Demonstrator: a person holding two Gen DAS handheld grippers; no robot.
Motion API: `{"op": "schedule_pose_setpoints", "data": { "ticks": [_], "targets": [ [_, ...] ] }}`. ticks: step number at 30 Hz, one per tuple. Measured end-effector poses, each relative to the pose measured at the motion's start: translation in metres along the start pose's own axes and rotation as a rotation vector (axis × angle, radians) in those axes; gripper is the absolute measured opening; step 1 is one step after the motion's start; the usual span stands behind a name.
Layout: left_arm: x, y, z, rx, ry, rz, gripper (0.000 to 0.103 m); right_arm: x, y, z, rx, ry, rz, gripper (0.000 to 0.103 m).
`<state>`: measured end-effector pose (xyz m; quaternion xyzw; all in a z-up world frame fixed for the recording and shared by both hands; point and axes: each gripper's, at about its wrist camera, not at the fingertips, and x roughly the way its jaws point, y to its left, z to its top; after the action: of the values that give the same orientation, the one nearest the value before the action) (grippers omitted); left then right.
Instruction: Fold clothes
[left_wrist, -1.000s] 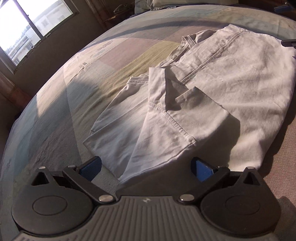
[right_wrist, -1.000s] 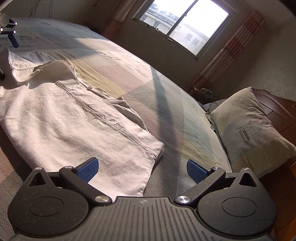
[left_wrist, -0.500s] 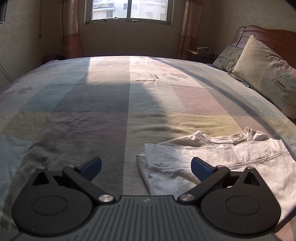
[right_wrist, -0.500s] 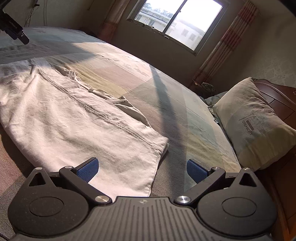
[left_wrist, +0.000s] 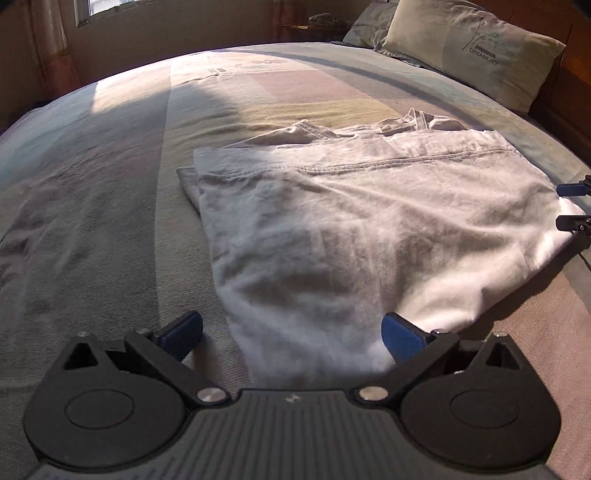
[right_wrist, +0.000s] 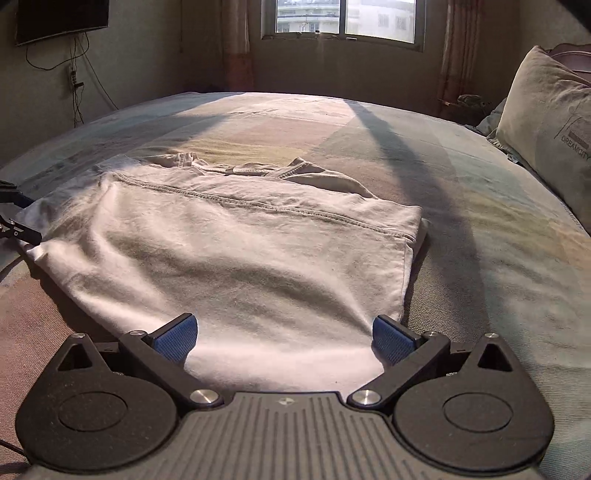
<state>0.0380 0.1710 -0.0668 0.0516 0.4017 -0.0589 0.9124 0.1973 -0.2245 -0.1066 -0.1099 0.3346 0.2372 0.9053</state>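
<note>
A folded white cotton T-shirt (left_wrist: 354, 221) lies flat on a wide bed covered with a pastel patchwork bedspread (left_wrist: 110, 221), toward the near edge, its stitched hem running across the top layer and its collar and a sleeve peeking out on the far side. The left gripper (left_wrist: 291, 332), black with blue pads, hangs low over the shirt's near left corner with its fingers spread wide apart; the white cloth runs between them, under the frame, and nothing is pinched. The right gripper (right_wrist: 284, 336), of the same make, sits at the shirt's near right corner, also with its fingers wide apart and the fabric's near edge lying loose between the blue pads (right_wrist: 175, 338). Each gripper's tips show at the margin of the other's view, just beside the shirt's side edges. Sunlight falls in a broad band across the bedspread and the shirt. A beige pillow printed with "DREAMCITY" (left_wrist: 472, 48) leans at the head of the bed, well apart from the shirt. A curtained window (right_wrist: 343, 22) stands beyond the bed, and a dark wall-mounted screen (right_wrist: 59, 18) hangs at the upper left with cables trailing below it.
</note>
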Motion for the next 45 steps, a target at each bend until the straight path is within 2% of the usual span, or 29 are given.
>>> {"op": "schedule_pose_setpoints", "data": {
  "ticks": [1, 4, 8, 10, 12, 15, 18, 21, 26, 30, 33, 35, 38, 45],
  "targets": [
    [-0.006, 0.001, 0.003, 0.005, -0.015, 0.013, 0.102, -0.004, -0.001, 0.002, 0.010, 0.003, -0.016, 0.103],
    [-0.012, -0.014, 0.026, 0.020, -0.083, -0.058, 0.102, -0.016, -0.002, 0.011, 0.060, -0.065, 0.019, 0.103],
    [0.010, -0.058, 0.045, 0.045, -0.086, -0.173, 0.102, -0.013, 0.026, 0.034, 0.074, -0.121, 0.112, 0.103],
    [0.022, -0.078, 0.043, 0.063, -0.074, -0.183, 0.102, -0.004, 0.047, 0.038, 0.035, -0.110, 0.128, 0.103],
    [0.035, -0.095, 0.035, 0.056, -0.028, -0.180, 0.102, 0.008, 0.070, 0.036, -0.025, -0.078, 0.106, 0.103],
    [0.032, -0.099, 0.015, 0.102, -0.010, -0.125, 0.102, 0.016, 0.080, 0.020, -0.073, -0.007, 0.061, 0.103],
    [0.017, -0.076, 0.000, 0.064, 0.025, -0.104, 0.103, -0.004, 0.059, -0.004, -0.020, 0.003, 0.058, 0.103],
    [0.002, -0.052, -0.009, 0.029, 0.063, -0.033, 0.102, -0.024, 0.044, -0.016, -0.002, 0.028, 0.030, 0.103],
    [-0.025, -0.049, -0.009, 0.034, 0.017, 0.000, 0.102, -0.057, 0.026, -0.029, 0.006, 0.068, -0.024, 0.103],
    [-0.020, -0.088, 0.002, 0.237, 0.003, 0.085, 0.102, -0.066, 0.050, -0.017, -0.099, 0.027, -0.056, 0.103],
    [-0.011, -0.126, -0.001, 0.488, -0.005, 0.168, 0.102, -0.062, 0.082, -0.006, -0.268, 0.012, -0.107, 0.103],
    [-0.008, -0.137, -0.007, 0.588, -0.009, 0.197, 0.102, -0.056, 0.101, -0.003, -0.393, 0.016, -0.147, 0.103],
    [-0.007, -0.139, -0.007, 0.621, 0.001, 0.202, 0.102, -0.047, 0.111, -0.007, -0.520, 0.051, -0.180, 0.103],
    [-0.001, -0.143, -0.004, 0.697, 0.005, 0.216, 0.103, -0.038, 0.107, -0.012, -0.607, 0.068, -0.241, 0.103]
  ]
}}
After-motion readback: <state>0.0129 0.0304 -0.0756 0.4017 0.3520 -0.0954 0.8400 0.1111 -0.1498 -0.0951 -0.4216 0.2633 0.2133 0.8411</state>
